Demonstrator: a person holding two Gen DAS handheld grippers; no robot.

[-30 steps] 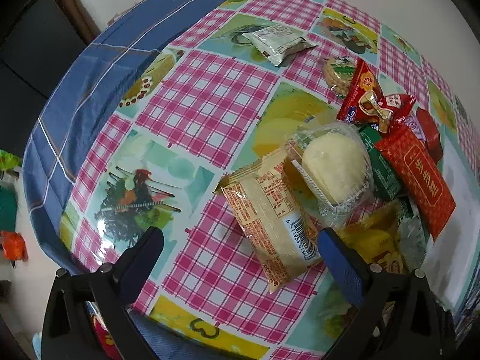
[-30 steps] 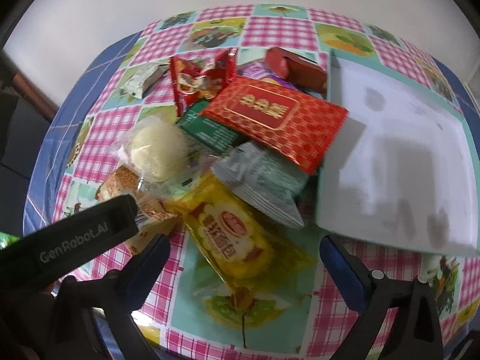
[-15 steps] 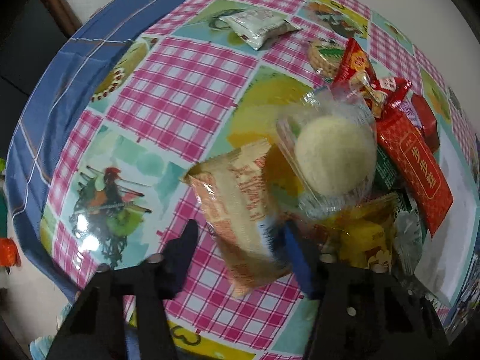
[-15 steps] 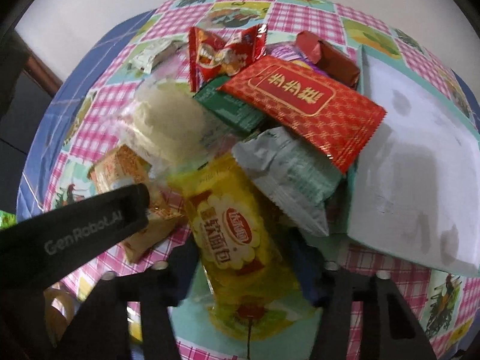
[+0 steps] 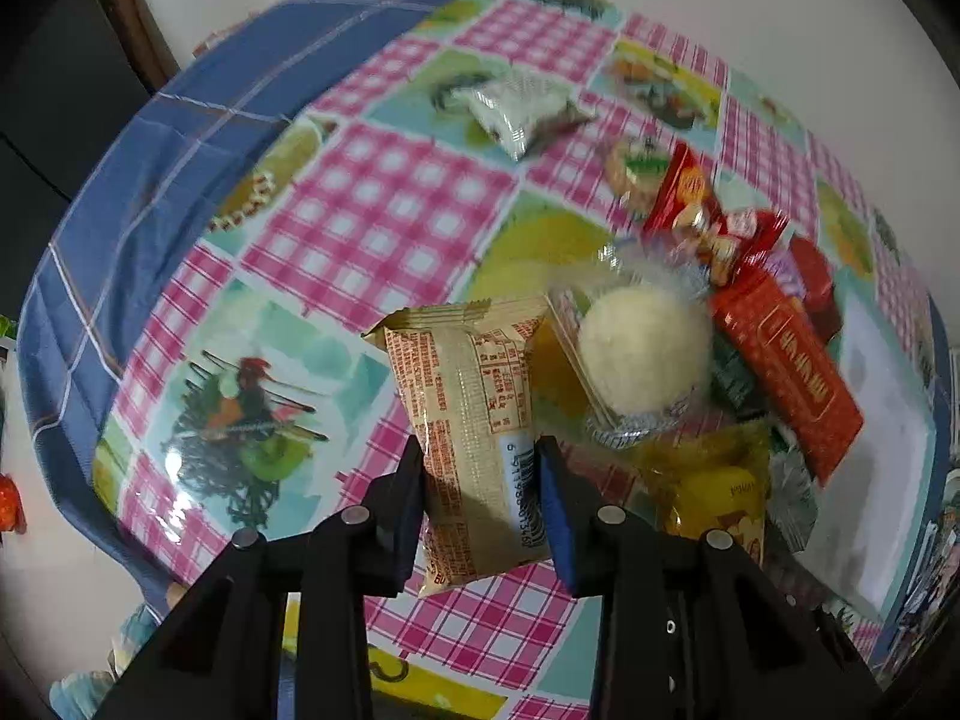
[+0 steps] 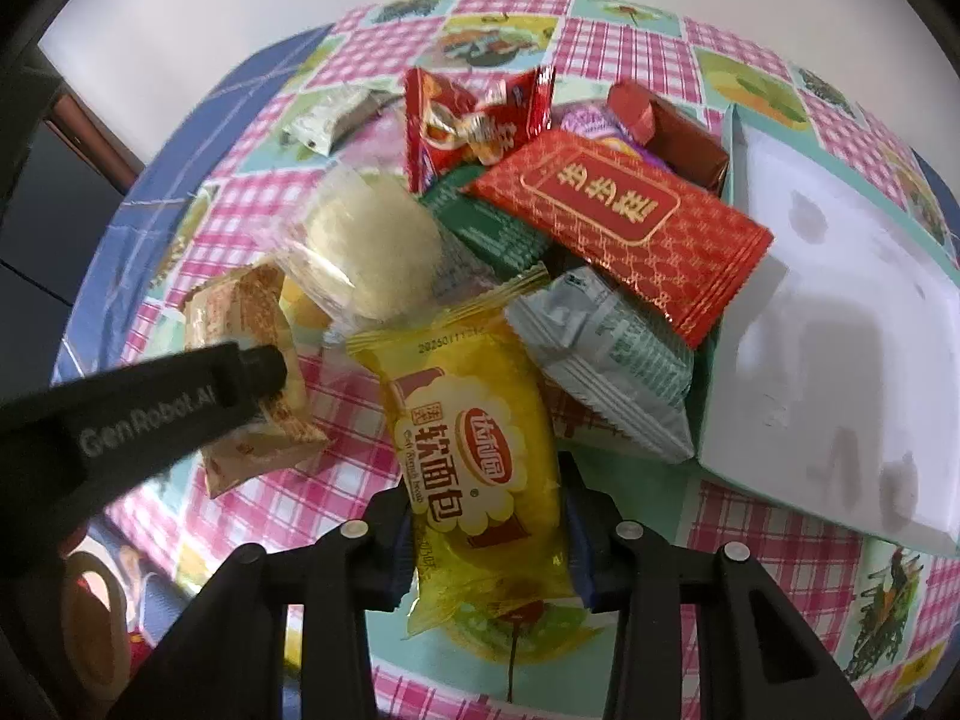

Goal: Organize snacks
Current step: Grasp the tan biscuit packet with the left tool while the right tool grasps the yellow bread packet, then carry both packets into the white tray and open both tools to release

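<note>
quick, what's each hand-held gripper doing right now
left hand-held gripper: shut on the tan snack packet
right hand-held gripper: closing on the yellow bread packet

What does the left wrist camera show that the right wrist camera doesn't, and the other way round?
Left wrist only: the left gripper seen from behind, shut on the tan packet, barcode facing up.

Right wrist only: the right gripper, jaws closing with fingers pressing the yellow bread packet, that packet's front label, and the grey-green packet.

Both: the tan packet, the wrapped round bun, the red packet with gold characters, the white tray and the checked tablecloth.
</note>
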